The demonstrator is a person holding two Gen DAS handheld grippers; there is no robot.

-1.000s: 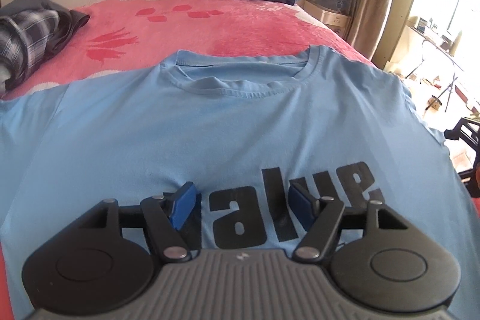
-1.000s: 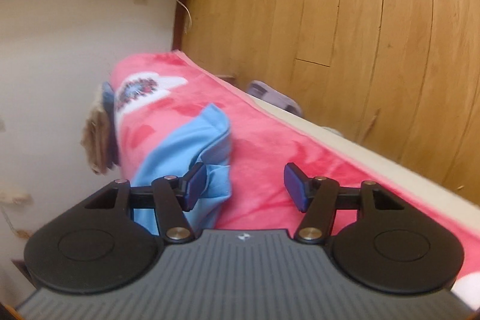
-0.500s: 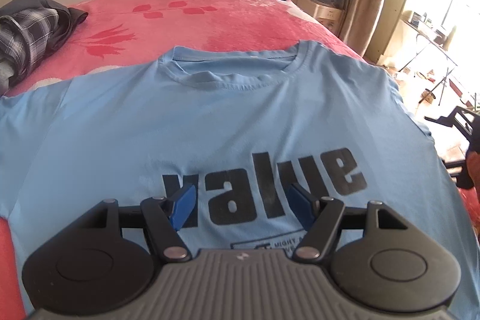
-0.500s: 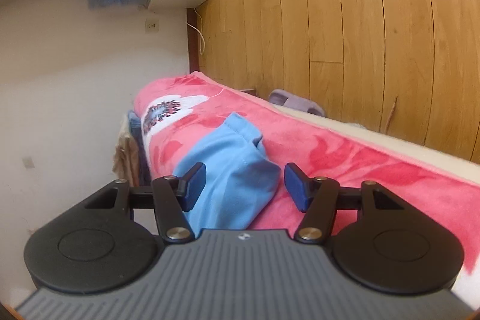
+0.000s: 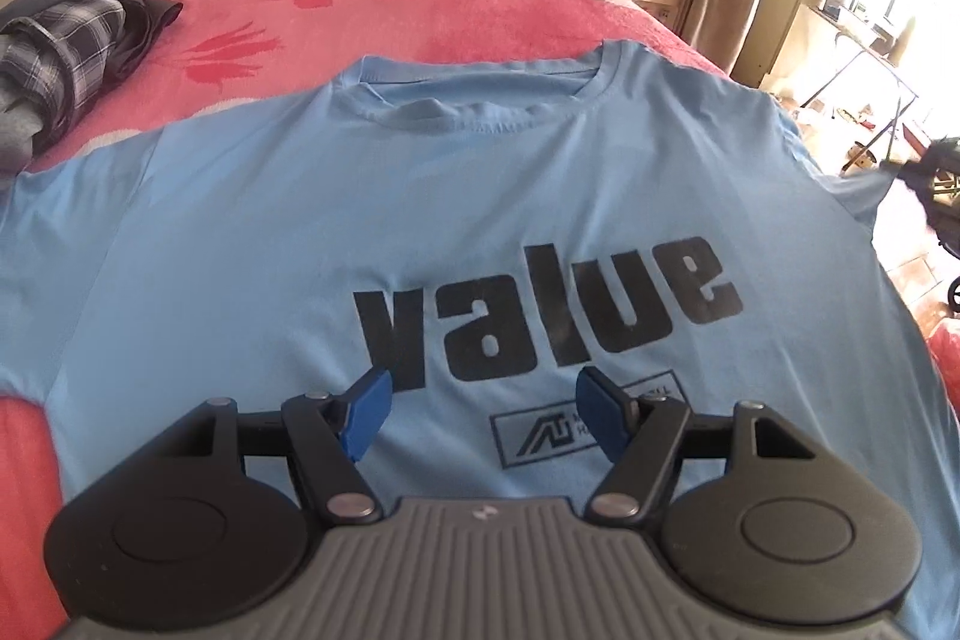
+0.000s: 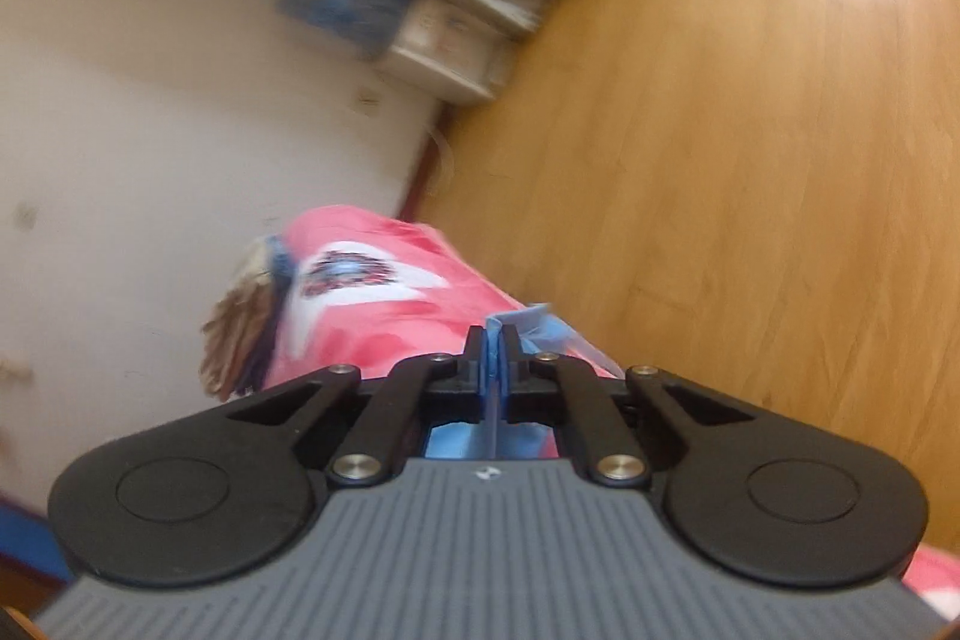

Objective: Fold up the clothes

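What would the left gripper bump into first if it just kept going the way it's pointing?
Most likely the blue T-shirt, around its printed word "value". The left gripper is open, tilted down over it, with nothing between; how far off is unclear.

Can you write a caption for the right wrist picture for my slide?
Right gripper pinches the light blue T-shirt sleeve above the pink blanket.

The light blue T-shirt (image 5: 300, 232) spread on the bed bears the word "value" (image 5: 546, 316) in large, dark lowercase letters across its chest. Below that word sits a small outlined box (image 5: 540, 436) with a striped, angular logo and a few small letters beside it, partly hidden and too small to read. In the right wrist view everything is blurred and no writing can be read.
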